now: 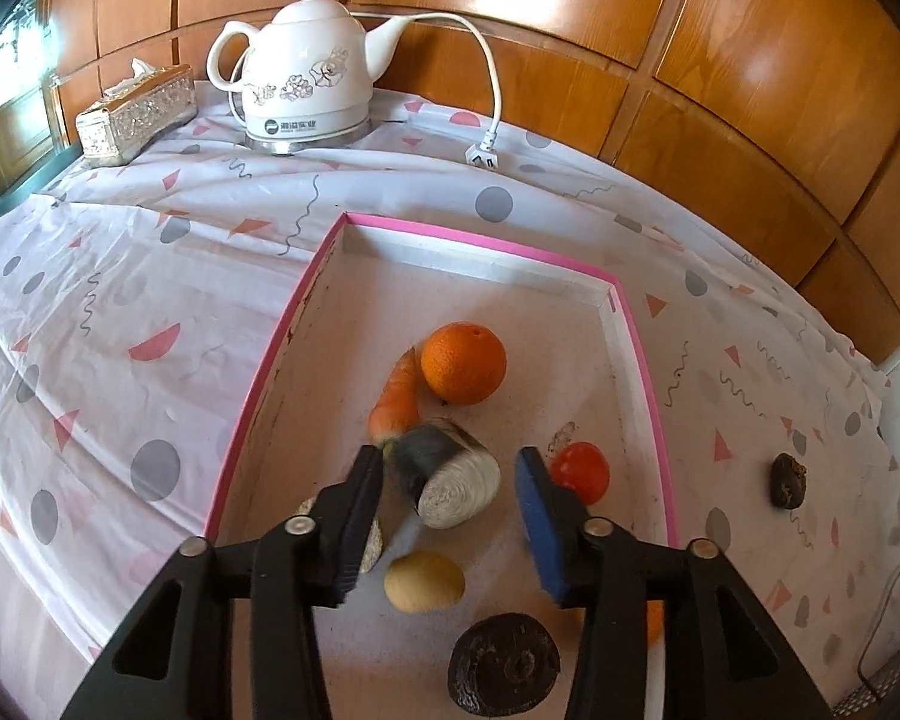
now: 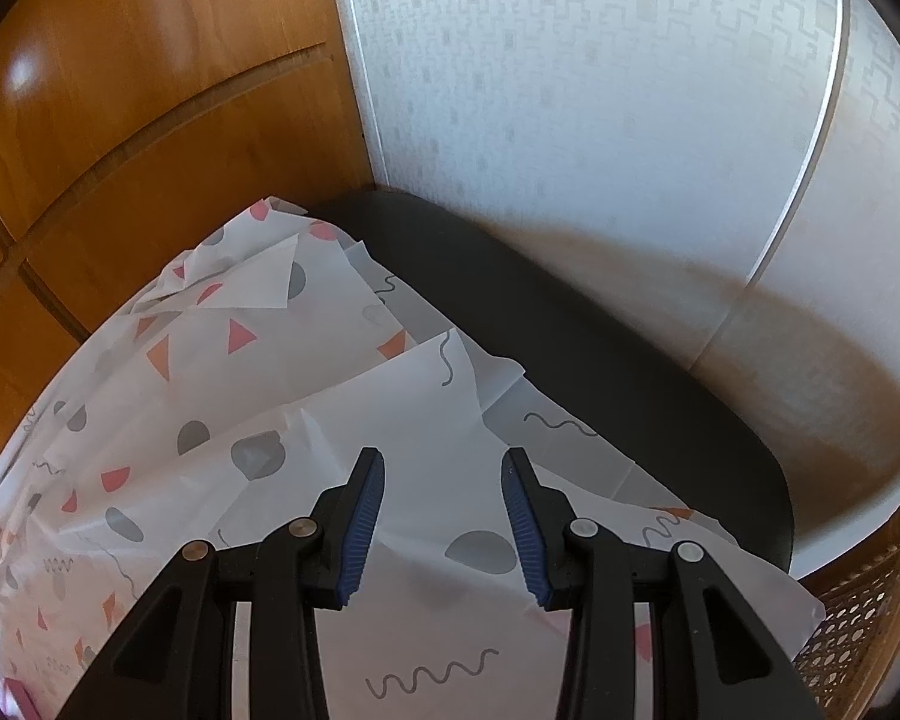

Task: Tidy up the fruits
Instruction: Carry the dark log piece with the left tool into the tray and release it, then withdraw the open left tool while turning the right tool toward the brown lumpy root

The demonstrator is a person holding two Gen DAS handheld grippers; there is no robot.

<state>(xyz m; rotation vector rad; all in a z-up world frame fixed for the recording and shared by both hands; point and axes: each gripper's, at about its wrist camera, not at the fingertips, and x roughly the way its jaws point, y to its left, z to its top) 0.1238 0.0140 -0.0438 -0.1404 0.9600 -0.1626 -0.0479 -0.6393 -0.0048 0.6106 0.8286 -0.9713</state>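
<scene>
Looking down my left tongs (image 1: 450,468), spread and empty, I see the pink-rimmed tray (image 1: 642,360) holding an orange (image 1: 463,363), carrot (image 1: 397,399), tomato (image 1: 582,471) and a blurred striped cylinder (image 1: 450,480); my fingers (image 1: 360,516) hide one pale item. The patterned cloth (image 1: 150,252) covers the counter below wood panelling (image 1: 570,12). My right tongs (image 2: 444,480) hang spread over cloth.

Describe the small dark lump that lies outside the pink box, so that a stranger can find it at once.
Find the pink-rimmed box in the middle of the patterned tablecloth. Look past its right wall, on the cloth itself, where the small dark lump lies alone. Unlike the orange, the carrot and the others, it lies outside the box, and it is dark brown and rough.
</scene>
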